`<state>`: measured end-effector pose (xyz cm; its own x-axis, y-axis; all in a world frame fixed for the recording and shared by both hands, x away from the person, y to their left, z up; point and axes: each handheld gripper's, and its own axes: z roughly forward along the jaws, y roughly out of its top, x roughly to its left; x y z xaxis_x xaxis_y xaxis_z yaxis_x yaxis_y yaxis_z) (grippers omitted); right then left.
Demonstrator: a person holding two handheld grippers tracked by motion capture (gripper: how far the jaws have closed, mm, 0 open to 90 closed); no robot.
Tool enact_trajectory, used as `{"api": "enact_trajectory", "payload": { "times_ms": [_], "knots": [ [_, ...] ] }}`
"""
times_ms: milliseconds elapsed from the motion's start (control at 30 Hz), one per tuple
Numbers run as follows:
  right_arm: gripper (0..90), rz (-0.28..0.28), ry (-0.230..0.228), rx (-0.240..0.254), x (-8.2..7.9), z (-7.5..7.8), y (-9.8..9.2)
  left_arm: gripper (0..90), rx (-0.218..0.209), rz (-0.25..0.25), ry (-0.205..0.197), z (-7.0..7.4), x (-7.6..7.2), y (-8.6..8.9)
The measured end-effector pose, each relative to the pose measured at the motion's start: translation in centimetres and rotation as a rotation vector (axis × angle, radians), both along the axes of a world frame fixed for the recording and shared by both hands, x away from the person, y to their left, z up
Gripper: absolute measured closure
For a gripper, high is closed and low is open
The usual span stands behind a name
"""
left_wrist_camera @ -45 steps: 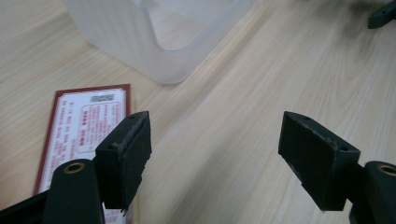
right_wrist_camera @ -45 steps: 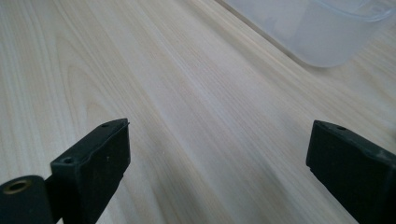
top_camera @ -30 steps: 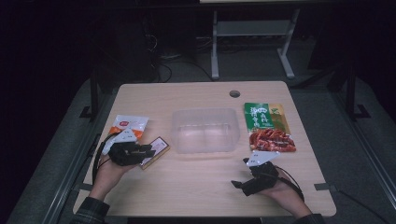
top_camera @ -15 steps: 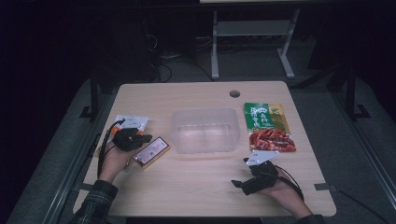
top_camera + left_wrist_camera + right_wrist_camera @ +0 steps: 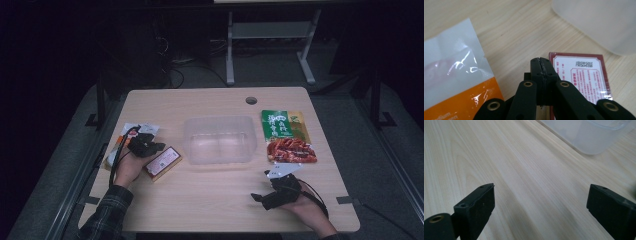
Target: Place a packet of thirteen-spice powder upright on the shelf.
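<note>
Left gripper (image 5: 541,61) closed, jaws pressed together on nothing, beside red-bordered box (image 5: 581,77) lying left of clear tub (image 5: 219,140). Right gripper (image 5: 540,202) gaping over bare table (image 5: 511,170), nearside of tub. Tub empty.

Dark room, grey floor (image 5: 60,165), metal stand (image 5: 270,35) (cables beside), wooden table (image 5: 210,200)

Two black fingers (image 5: 474,212) wide apart over bare wooden table (image 5: 524,182), clear plastic container (image 5: 589,135) beyond.

Green packet (image 5: 283,125) beside red packet (image 5: 291,150)
</note>
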<state>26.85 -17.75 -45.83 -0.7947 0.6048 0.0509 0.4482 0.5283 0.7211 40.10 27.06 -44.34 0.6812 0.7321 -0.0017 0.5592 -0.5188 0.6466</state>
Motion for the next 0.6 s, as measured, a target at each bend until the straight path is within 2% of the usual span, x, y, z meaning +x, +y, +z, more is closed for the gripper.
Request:
{"api": "enact_trajectory", "payload": {
  "times_ms": [133, 200, 267, 600],
  "knots": [
    [7.6, -0.011, 0.001, 0.003, -0.1, 0.0, -0.2, 89.8, 0.006, -0.019, 0.019, -0.1, -0.1, -0.1],
    [7.6, -0.013, -0.001, 0.005, -0.1, 0.0, -0.3, 89.8, -0.005, -0.021, 0.029, -0.2, -0.3, -0.1],
    [7.6, -0.012, -0.003, 0.003, -0.1, 0.0, -0.3, 89.8, 0.012, -0.039, 0.034, -0.2, -0.3, 0.0],
    [7.6, -0.016, -0.009, 0.006, 0.0, 0.0, -0.4, 89.8, -0.023, -0.100, 0.086, -0.2, -1.7, -1.2]
  ]
}}
